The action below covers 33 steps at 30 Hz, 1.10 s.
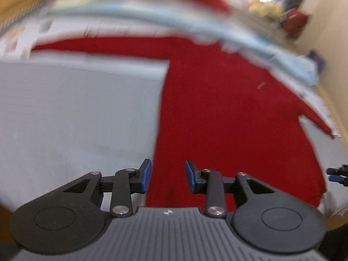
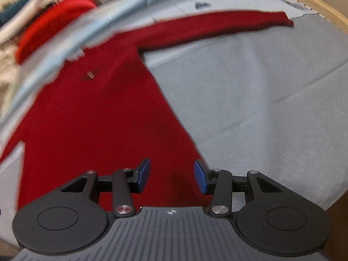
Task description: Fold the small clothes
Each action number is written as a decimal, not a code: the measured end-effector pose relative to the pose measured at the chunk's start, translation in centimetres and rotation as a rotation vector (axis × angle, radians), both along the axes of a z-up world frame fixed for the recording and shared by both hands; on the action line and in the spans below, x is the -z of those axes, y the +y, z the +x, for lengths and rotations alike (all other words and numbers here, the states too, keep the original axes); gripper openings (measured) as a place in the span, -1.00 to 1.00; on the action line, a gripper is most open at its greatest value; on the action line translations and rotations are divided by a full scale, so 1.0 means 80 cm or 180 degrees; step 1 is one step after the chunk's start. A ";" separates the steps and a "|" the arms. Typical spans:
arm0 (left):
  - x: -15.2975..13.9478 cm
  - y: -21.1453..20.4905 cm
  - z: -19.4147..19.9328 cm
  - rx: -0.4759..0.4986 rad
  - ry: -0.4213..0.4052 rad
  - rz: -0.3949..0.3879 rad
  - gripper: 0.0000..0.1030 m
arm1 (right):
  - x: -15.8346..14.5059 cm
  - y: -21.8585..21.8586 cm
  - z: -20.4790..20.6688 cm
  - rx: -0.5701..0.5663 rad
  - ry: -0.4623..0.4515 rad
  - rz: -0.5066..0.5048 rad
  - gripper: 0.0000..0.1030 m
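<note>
A small red knit sweater [image 1: 228, 113] lies flat on a grey cloth [image 1: 76, 113], with sleeves spread out. My left gripper [image 1: 167, 177] is open and empty, just above the sweater's lower left hem. In the right wrist view the sweater [image 2: 97, 113] shows with its right sleeve [image 2: 217, 25] stretched out across the grey cloth [image 2: 261, 97]. My right gripper [image 2: 171, 176] is open and empty over the lower right hem corner. The right gripper's tips [image 1: 338, 175] show at the far right of the left wrist view.
A pale blue cloth band [image 1: 195, 21] crosses the far edge of the sweater. A pile of other clothes, with a red one [image 2: 54, 19], lies beyond it. A wooden table rim [image 2: 315, 4] curves around the grey cloth at the right.
</note>
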<state>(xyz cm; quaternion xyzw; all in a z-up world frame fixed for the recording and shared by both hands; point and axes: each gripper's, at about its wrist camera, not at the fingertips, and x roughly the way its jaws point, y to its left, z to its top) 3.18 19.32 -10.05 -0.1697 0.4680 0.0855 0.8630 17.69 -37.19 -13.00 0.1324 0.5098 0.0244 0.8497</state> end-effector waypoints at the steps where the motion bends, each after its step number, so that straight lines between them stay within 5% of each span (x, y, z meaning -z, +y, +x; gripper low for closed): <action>1: 0.008 0.005 0.004 -0.0027 0.0075 -0.0101 -0.29 | 0.008 0.003 0.003 -0.0011 0.0058 -0.0089 -0.10; 3: 0.017 0.010 0.010 0.0011 0.0097 -0.0173 -0.19 | 0.024 0.004 0.005 0.0002 0.0155 -0.0195 -0.09; 10: 0.059 0.008 0.020 0.0002 0.0555 -0.0188 -0.28 | 0.040 0.007 0.008 0.0005 0.0253 -0.0447 -0.14; 14: 0.058 0.006 0.019 0.0046 0.0519 -0.0206 -0.76 | 0.039 0.000 0.002 0.0034 0.0230 -0.0362 -0.71; 17: 0.048 0.000 0.013 0.0105 0.0428 -0.0113 -0.84 | 0.032 -0.004 -0.004 -0.0092 0.0167 -0.0301 -0.83; 24: -0.019 0.017 -0.032 -0.0059 -0.0127 -0.0214 -0.90 | -0.048 -0.050 -0.056 0.0134 -0.0509 0.0236 -0.89; 30: 0.023 0.009 -0.021 -0.0051 0.0492 -0.0087 -0.80 | -0.003 -0.058 -0.050 0.0281 0.0075 -0.0025 -0.84; 33: 0.007 -0.007 -0.015 0.0089 0.0246 0.0319 -0.79 | -0.016 -0.038 -0.048 0.0203 -0.0219 -0.0477 -0.72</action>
